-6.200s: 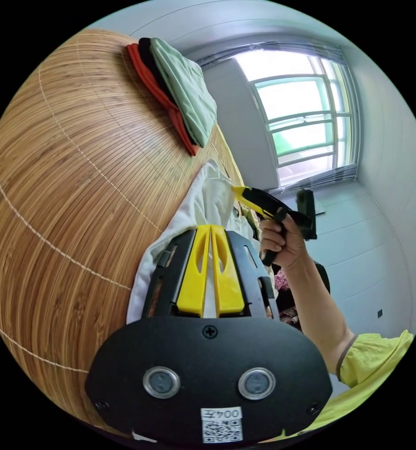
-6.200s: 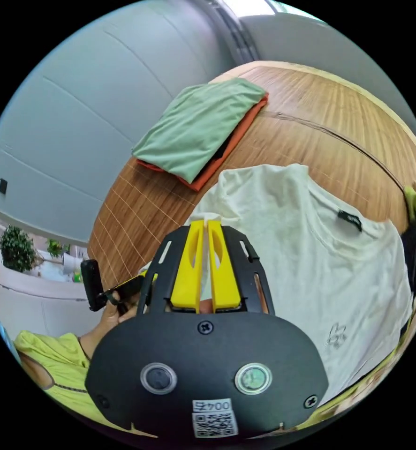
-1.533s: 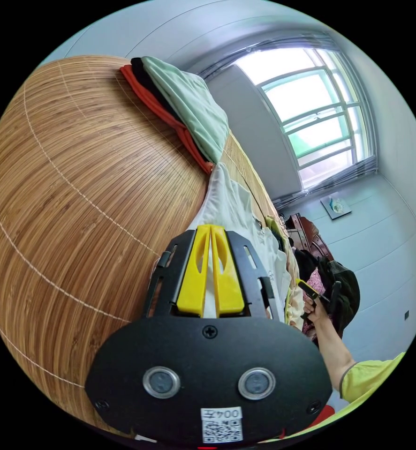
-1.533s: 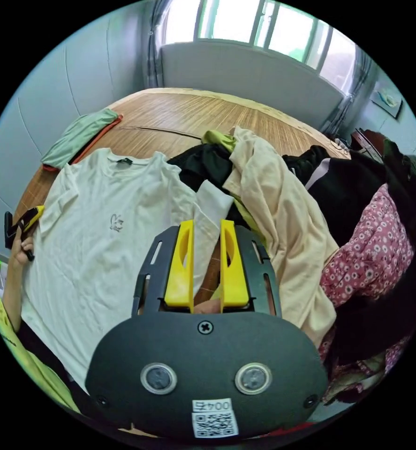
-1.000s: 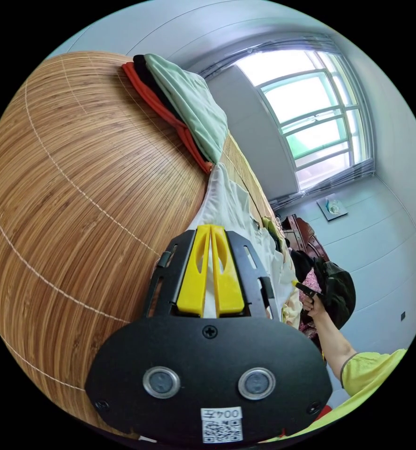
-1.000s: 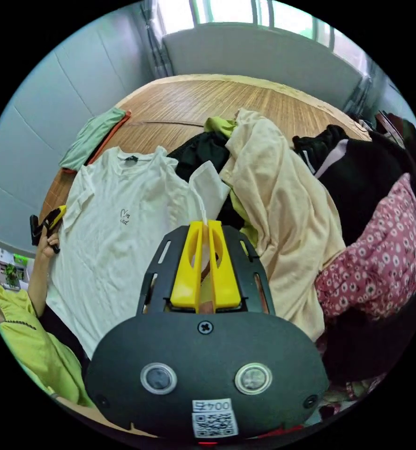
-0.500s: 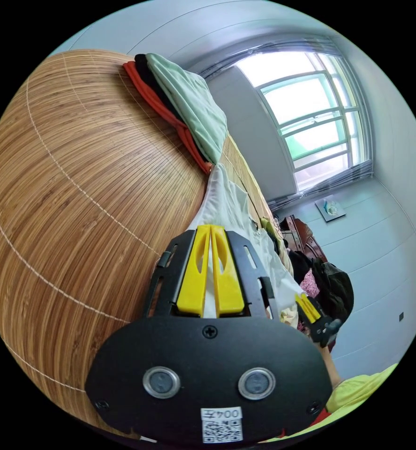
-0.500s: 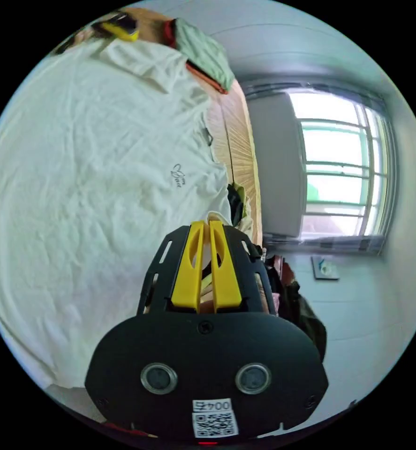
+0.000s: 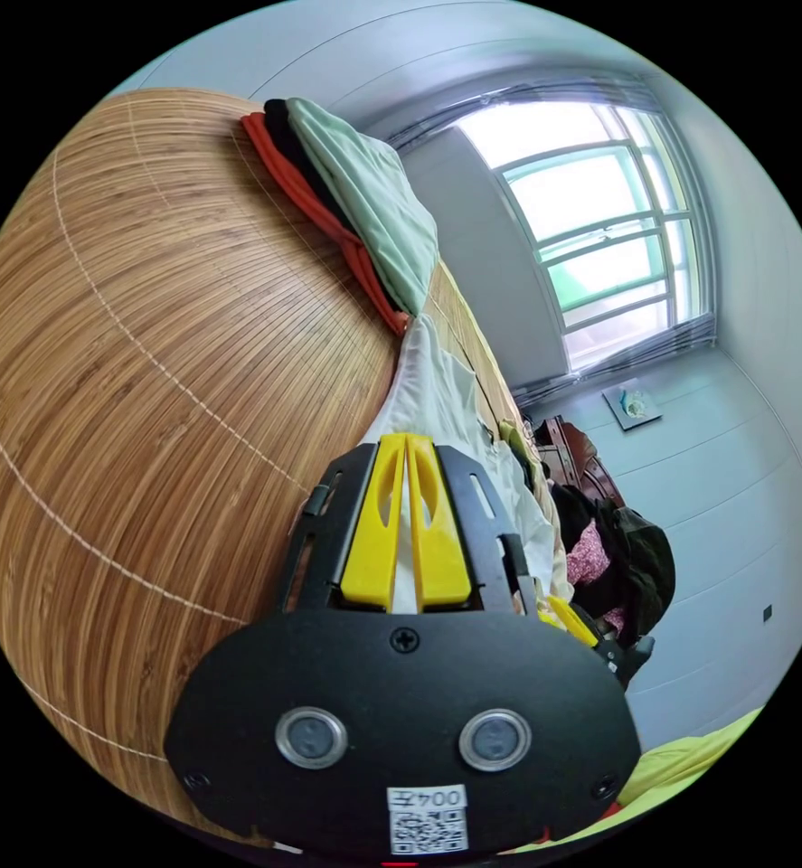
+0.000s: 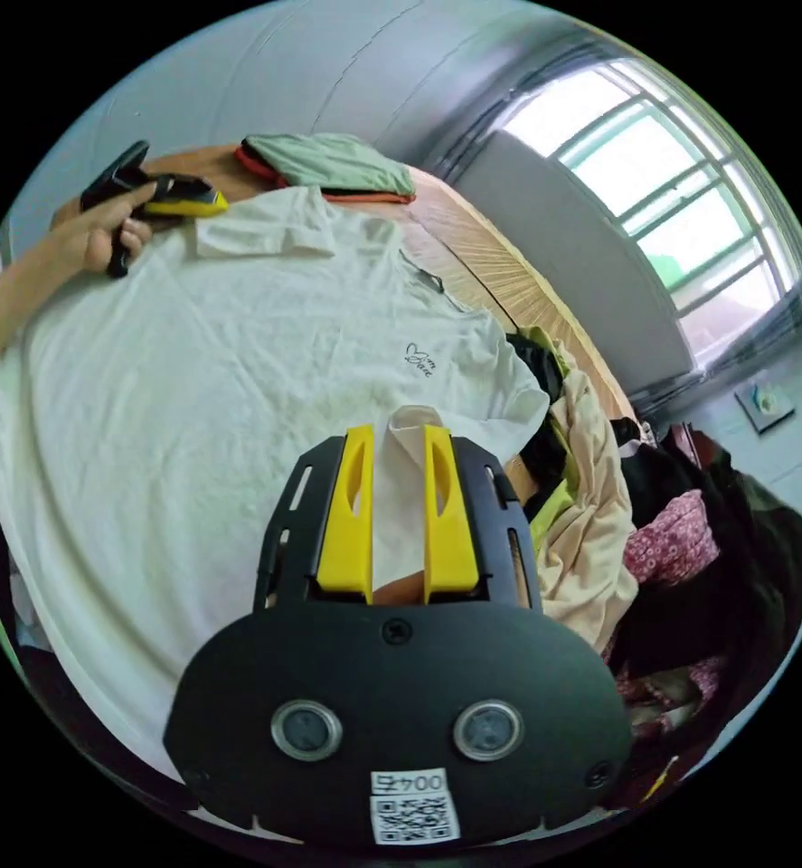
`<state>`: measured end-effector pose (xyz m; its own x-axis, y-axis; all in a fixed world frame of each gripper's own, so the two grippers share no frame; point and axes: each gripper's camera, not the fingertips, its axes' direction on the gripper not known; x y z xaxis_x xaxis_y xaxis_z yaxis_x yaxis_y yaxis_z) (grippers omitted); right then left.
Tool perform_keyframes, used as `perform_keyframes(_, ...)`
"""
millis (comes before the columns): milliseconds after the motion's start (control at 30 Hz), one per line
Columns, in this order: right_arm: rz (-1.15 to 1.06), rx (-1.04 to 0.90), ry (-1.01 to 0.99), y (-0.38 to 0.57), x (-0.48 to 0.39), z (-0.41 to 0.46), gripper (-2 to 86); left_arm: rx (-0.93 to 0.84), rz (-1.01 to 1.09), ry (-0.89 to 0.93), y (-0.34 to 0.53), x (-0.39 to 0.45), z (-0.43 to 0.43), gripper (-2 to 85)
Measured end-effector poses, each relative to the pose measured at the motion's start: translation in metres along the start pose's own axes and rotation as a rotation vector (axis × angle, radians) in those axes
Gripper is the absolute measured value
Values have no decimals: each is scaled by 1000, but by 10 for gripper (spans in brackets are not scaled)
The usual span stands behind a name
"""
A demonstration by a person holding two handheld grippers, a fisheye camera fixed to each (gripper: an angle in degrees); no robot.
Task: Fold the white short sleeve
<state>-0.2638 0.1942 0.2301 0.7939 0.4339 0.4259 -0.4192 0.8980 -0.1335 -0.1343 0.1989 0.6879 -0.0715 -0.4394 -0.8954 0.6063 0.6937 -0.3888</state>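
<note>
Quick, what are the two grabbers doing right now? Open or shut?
Left gripper: shut on the white shirt.
Right gripper: open, with the shirt's folded-in sleeve lying between its jaws.

The shirt (image 10: 238, 362) lies flat on the mat (image 9: 147, 362). Folded clothes (image 10: 328, 163) sit beyond its collar. A clothes heap (image 10: 636, 533) lies beside its sleeve.

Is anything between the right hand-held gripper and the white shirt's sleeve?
Nothing visible. The right hand-held gripper, jaws apart, hangs directly over the folded-in sleeve of the white shirt; the clothes pile lies beside it.
</note>
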Motion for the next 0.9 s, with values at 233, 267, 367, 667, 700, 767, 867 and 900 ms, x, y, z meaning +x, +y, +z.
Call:
perform_keyframes(233,601,-337,118,10,164,81,16,2,-6,8,0,-2,0,1)
perform_keyframes(267,582,-400,43,3,175,101,16,1,-6,9,-1,-2,0,1)
perform_keyframes(367,440,-254,-101,-49,174,107,30,0,-5,7,-1,-2,0,2)
perform_keyframes(667,308,-276,-212,-53,187,104,75,1,-11,19,-1,-4,-1,2)
perform_keyframes(700,312,-242,-246,-44,190,99,77,0,-11,19,-2,-4,-1,2)
perform_keyframes(767,299,-162,-340,-8,197,88,90,-1,-13,25,-2,-5,-1,2)
perform_keyframes(867,235,-176,-392,16,198,94,108,0,-15,29,-2,-6,-2,2)
perform_keyframes(900,224,-178,-404,19,199,96,109,0,-13,26,-2,-5,-2,2)
